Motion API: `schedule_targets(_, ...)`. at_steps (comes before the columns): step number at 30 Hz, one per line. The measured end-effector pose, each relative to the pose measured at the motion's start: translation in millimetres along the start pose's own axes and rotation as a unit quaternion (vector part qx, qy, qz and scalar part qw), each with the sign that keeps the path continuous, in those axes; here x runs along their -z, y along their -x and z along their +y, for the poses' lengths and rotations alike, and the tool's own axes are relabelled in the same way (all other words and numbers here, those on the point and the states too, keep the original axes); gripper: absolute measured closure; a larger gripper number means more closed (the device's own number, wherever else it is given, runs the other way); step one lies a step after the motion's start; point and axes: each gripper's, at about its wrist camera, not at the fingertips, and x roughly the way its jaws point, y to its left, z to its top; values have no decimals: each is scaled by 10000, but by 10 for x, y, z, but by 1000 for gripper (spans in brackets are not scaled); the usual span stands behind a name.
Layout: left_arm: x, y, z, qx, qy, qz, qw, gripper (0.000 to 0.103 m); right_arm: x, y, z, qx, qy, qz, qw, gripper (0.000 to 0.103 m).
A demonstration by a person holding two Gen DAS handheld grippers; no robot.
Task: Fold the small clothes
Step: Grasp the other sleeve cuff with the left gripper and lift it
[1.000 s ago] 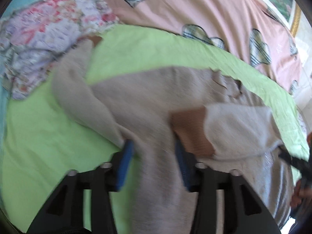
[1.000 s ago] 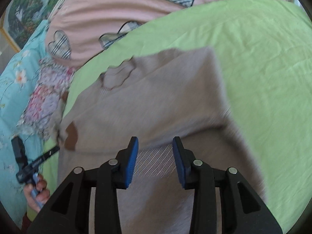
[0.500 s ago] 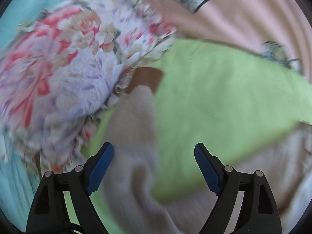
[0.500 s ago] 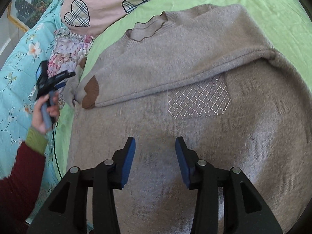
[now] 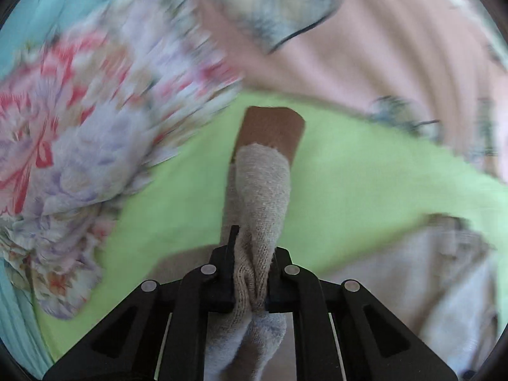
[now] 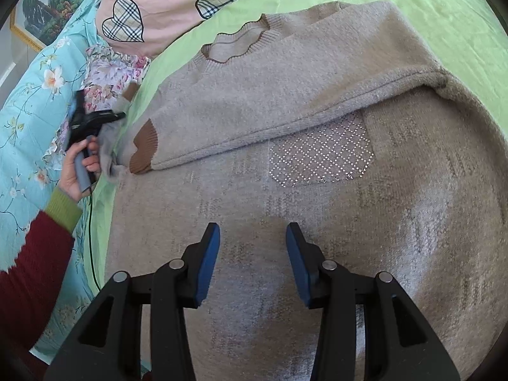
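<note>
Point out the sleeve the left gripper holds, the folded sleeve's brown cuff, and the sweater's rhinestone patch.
sleeve [image 5: 263, 187]: left wrist view, grey knit ahead of the fingers.
brown cuff [image 6: 144, 147]: right wrist view, ribbed end.
rhinestone patch [image 6: 320, 155]: right wrist view, middle of the studs.

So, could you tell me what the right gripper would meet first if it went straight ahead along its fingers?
The right gripper is open and points across the beige sweater. Going straight on, it would probably meet the sweater's body first, short of the studded patch, though depth is unclear.
</note>
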Motion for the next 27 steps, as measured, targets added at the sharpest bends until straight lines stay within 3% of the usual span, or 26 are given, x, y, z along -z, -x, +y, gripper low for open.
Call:
schedule_targets(3, 135, 407, -517, 707, -206, -259, 9970, 94, 17, 27, 9, -25, -46, -41, 10000, 58)
schedule_targets(7, 394, 638, -1304, 1496, -604, -287, 9865, 94, 38, 120, -21, -19, -116, -148, 9998, 58)
schedule_targets(11, 766, 737, -2078, 1890, -1198, -240, 9743, 94, 80, 274, -112, 32, -187, -309, 9993, 58)
schedule_targets(17, 1139, 568, -2747, 2029, -1710, 4, 9641, 93, 141, 417, -337, 137, -420, -454, 9980, 58)
schedule_targets(21, 1270, 325, -2905, 1894, -2058, 148, 9600, 91, 156, 455, -432, 131, -530, -518, 9972, 58)
schedule_targets(24, 1372, 226, -2931, 1878, -2140, 418, 9577, 85, 120, 459, -445, 124, -555, -563, 9968, 58)
schedule_targets(27, 1485, 308, -2836, 1911, -2136, 531, 9566, 62, 44, 479, -430, 89, -546, -669, 9962, 58)
